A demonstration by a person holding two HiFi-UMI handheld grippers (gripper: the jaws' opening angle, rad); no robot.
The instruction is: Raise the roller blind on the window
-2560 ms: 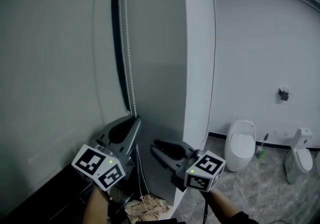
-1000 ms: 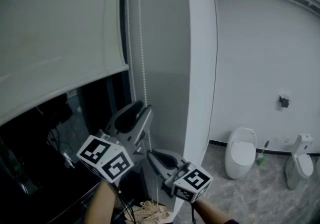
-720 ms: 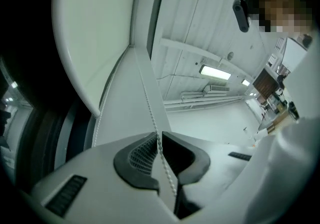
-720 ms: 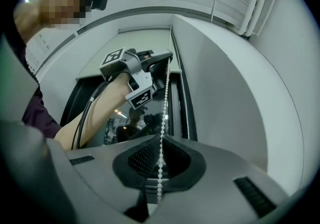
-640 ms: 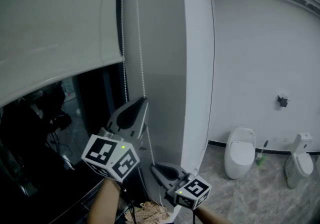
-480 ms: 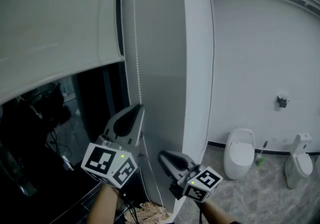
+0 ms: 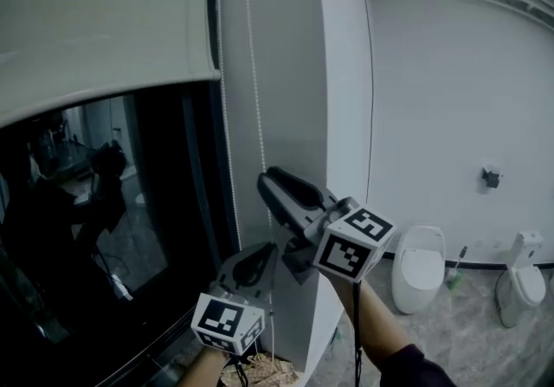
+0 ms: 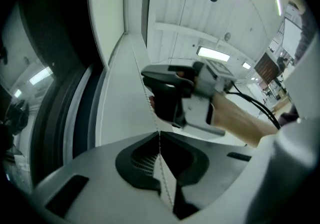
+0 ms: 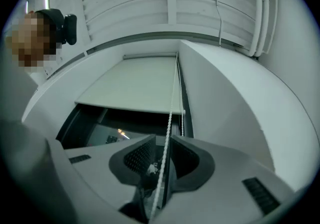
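The pale roller blind [image 7: 95,22] hangs partly raised, its bottom bar crossing the upper left over the dark window glass [image 7: 104,203]. A white bead chain [image 7: 257,99] runs down beside the window frame. My left gripper [image 7: 262,257] is low on the chain and shut on it; in the left gripper view its jaws [image 8: 159,135] meet round the bead chain [image 8: 142,80]. My right gripper [image 7: 267,184] is higher up. Its jaws [image 9: 161,140] stand a narrow gap apart, with the bead chain [image 9: 172,102] running between them toward the roller blind [image 9: 130,85].
A white wall pillar [image 7: 338,117] rises right beside the chain. Two white toilets [image 7: 418,264] [image 7: 518,277] stand on the grey floor at the right. Crumpled netting [image 7: 277,374] lies on the floor below the grippers.
The blind has gone up from covering the window to its upper part. In the last half second my left gripper dropped down the chain while my right gripper rose above it.
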